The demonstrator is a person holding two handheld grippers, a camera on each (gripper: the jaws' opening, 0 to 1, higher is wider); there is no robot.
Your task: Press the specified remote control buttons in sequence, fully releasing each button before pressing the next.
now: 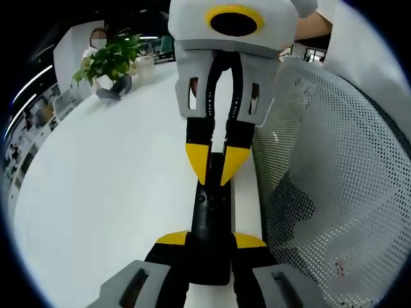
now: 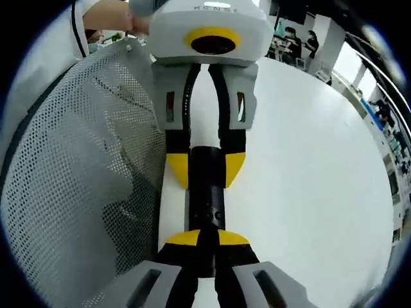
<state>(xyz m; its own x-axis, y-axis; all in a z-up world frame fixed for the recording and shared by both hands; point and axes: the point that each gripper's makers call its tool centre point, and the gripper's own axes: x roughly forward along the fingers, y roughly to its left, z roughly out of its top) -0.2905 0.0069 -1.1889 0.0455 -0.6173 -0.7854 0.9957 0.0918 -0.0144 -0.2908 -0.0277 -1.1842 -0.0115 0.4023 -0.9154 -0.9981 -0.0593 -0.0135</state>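
A leafy green potted plant [image 1: 110,59] stood at the far left of the white bench [image 1: 96,192]. The slim black remote control [image 1: 210,234] lay along the bench edge, clamped at one end by the left hand-held gripper [image 1: 210,242]. The right hand-held gripper [image 1: 216,168] had its yellow tips pinched together over it. A white mesh chair back [image 1: 334,192] stood right. Lettering on the casing was unreadable.

One black remote control [image 1: 210,234] lies between two grippers: the left gripper [image 1: 210,247] clamping its near end, the right gripper [image 1: 217,172] at its far end. One potted plant [image 1: 110,59] stands beyond them, and one mesh basket [image 1: 334,186] sits beside them.
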